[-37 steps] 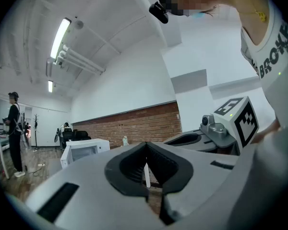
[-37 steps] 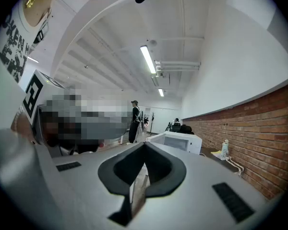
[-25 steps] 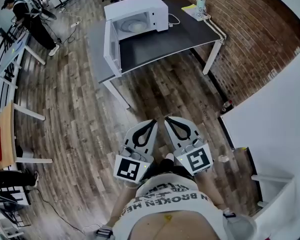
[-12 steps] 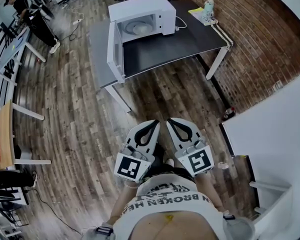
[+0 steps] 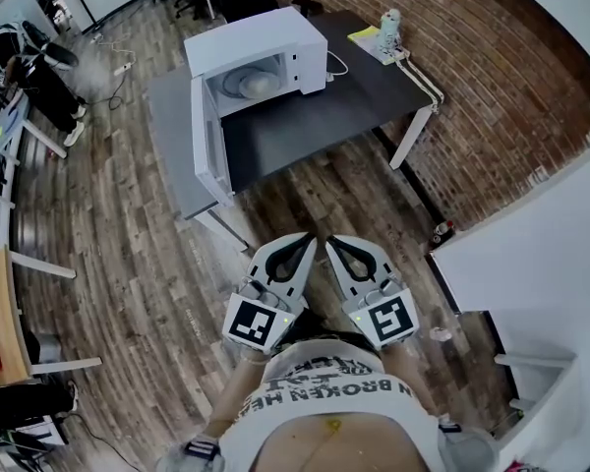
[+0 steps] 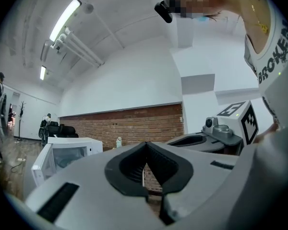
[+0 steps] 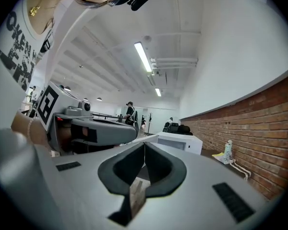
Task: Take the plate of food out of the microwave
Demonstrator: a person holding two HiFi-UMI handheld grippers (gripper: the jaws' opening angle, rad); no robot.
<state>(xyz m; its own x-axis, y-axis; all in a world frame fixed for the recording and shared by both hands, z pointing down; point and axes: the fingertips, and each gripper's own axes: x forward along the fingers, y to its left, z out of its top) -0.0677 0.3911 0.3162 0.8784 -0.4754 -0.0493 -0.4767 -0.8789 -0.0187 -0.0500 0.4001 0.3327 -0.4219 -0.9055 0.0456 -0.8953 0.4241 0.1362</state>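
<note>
Trouble waits at the microwave (image 5: 265, 32), where the plate of food (image 5: 244, 84) sits inside past the open door (image 5: 205, 150): left gripper (image 5: 301, 240) and right gripper (image 5: 331, 242), well short of it, are clenched empty and might shove the plate.

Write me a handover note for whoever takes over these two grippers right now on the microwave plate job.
Left gripper: jaws shut, nothing between them.
Right gripper: also shut and empty.
Both are held side by side in front of the person, over the wood floor, short of the table.
The microwave stands on the table with its door swung open. The plate of food sits inside.
Done: the door is open.
Left: step up to the table, open the jaws, grip the plate and bring it out.
</note>
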